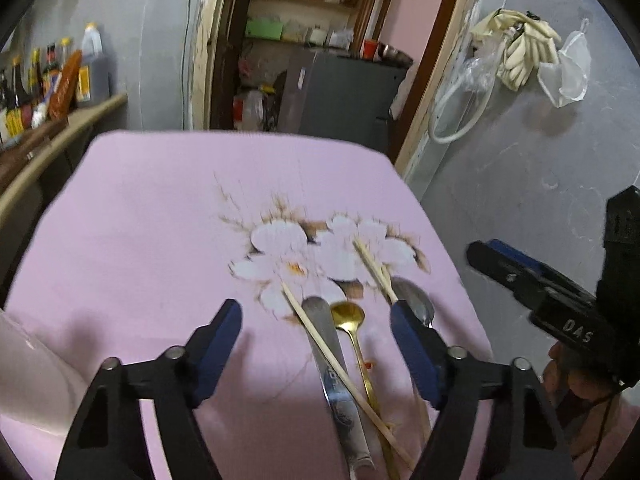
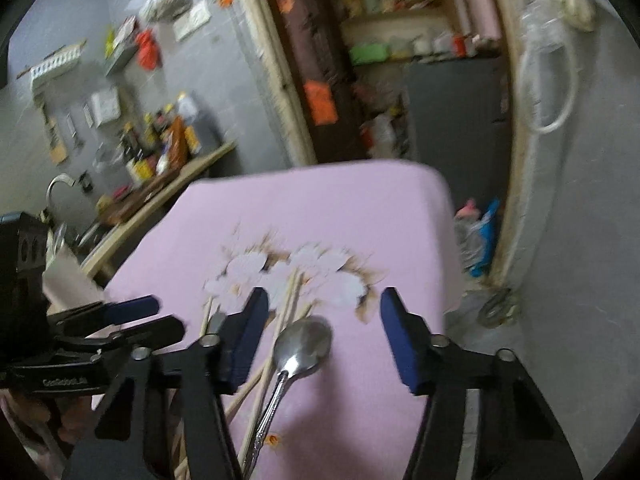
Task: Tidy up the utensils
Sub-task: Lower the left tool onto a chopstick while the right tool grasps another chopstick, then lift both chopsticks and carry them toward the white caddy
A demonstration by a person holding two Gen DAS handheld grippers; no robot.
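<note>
the right claw (image 2: 324,336) is hiding part of the chopsticks (image 2: 290,300); the steel spoon (image 2: 304,344) is lying bowl away; both the right and the left claw (image 1: 316,340) are gaping, gripping nothing.

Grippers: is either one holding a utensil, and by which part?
Nothing is held. The left gripper and right gripper have open jaws above the spoons and chopsticks.

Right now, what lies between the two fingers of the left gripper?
In the left wrist view, a steel utensil handle, a small gold spoon and a wooden chopstick lie between the left gripper fingers, on the pink tablecloth.
</note>
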